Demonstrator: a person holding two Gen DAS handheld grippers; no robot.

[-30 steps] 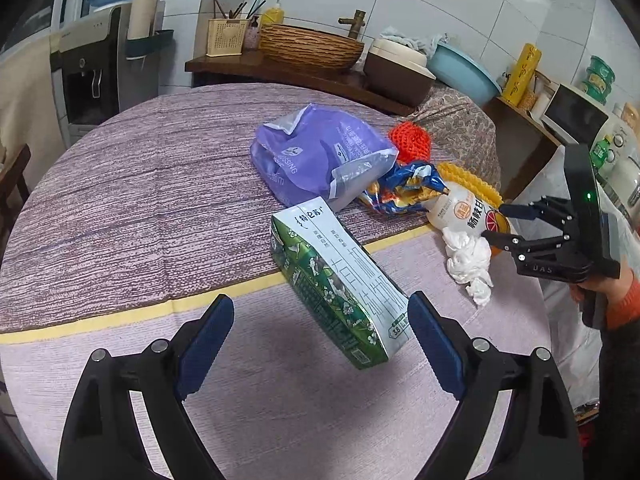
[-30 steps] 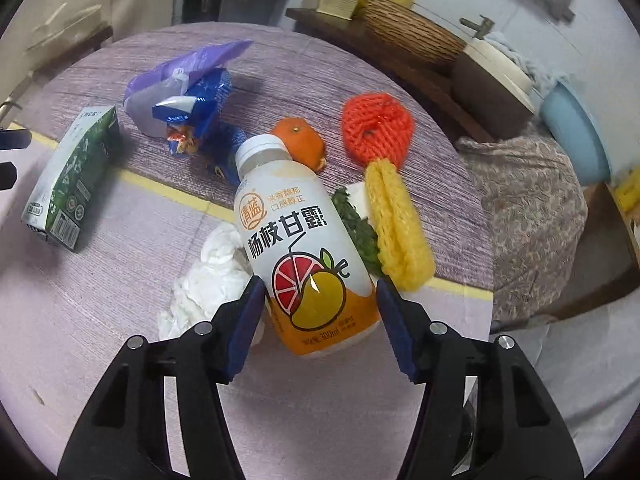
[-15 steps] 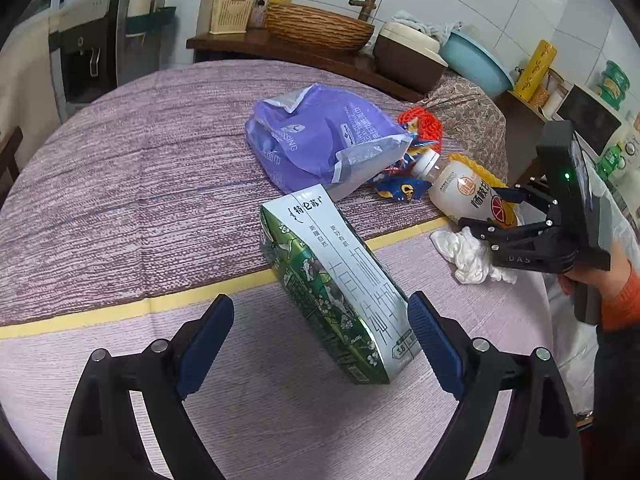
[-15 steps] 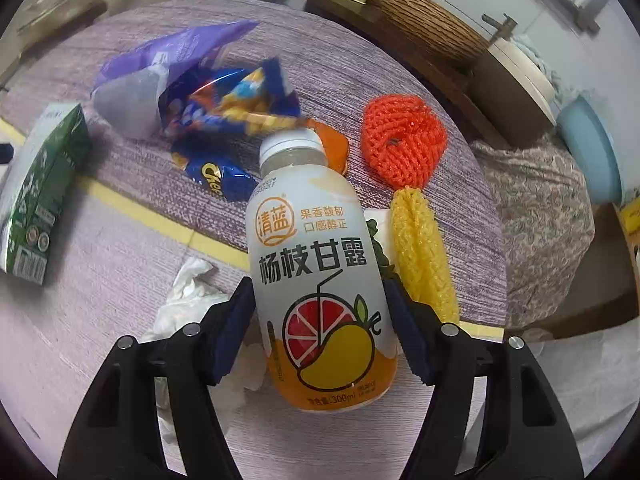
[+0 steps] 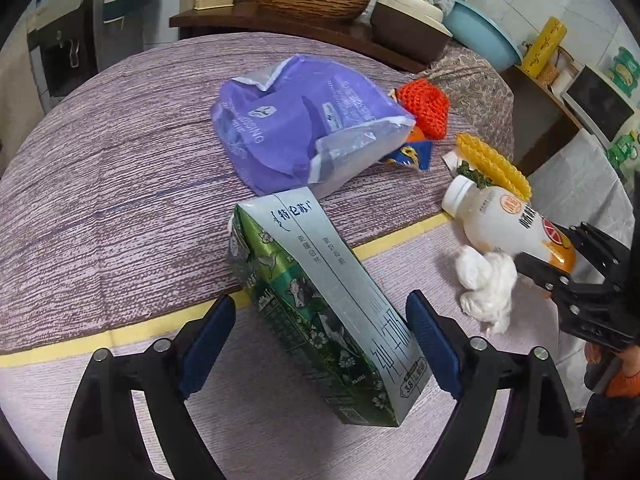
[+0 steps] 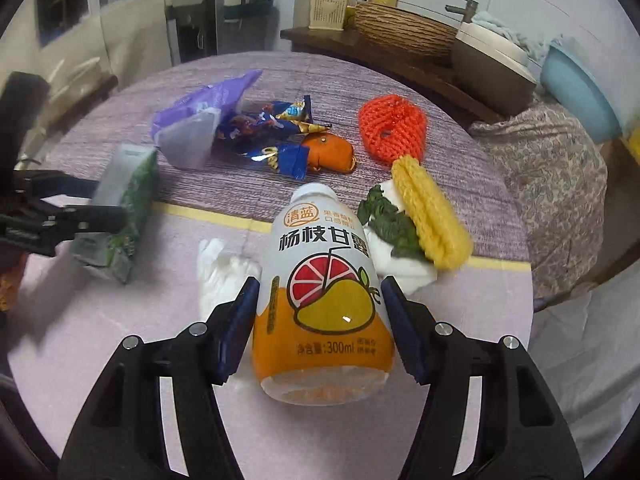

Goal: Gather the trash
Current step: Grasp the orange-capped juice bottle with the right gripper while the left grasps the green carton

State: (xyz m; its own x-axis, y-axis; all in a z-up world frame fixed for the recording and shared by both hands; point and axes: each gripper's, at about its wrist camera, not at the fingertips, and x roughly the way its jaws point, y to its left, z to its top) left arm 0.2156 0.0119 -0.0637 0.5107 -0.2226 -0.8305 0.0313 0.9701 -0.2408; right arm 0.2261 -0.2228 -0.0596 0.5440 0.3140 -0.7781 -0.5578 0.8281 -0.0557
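a: what have i got on the left?

b: your left tongs (image 5: 320, 340) are spread, one pad either side of the milk carton (image 5: 324, 292) lying on the worktop (image 5: 120, 160). the right pad sits just beside the carton's near end; i can't tell whether it touches. the left pad is clearly apart from it.

a: and my right side?

b: the right tongs (image 6: 320, 332) have the juice bottle (image 6: 320, 280) between the pads, cap pointing away. both pads look flush against its sides, so i read them as pinching the bottle. its base hides whatever is beneath, so i can't tell whether it rests on the worktop.

a: anything else i can make out?

b: a crumpled tissue (image 6: 224, 268) just left of the bottle, partly behind it. a purple bag (image 5: 304, 128) further back, covering most of the blue snack wrappers (image 6: 272, 136). an orange peel (image 6: 328, 152) beside those, then a red foam net (image 6: 392, 128) and a yellow foam net (image 6: 428, 216) lying over some green leaves (image 6: 388, 224) on white paper. print on the carton is too warped to read.
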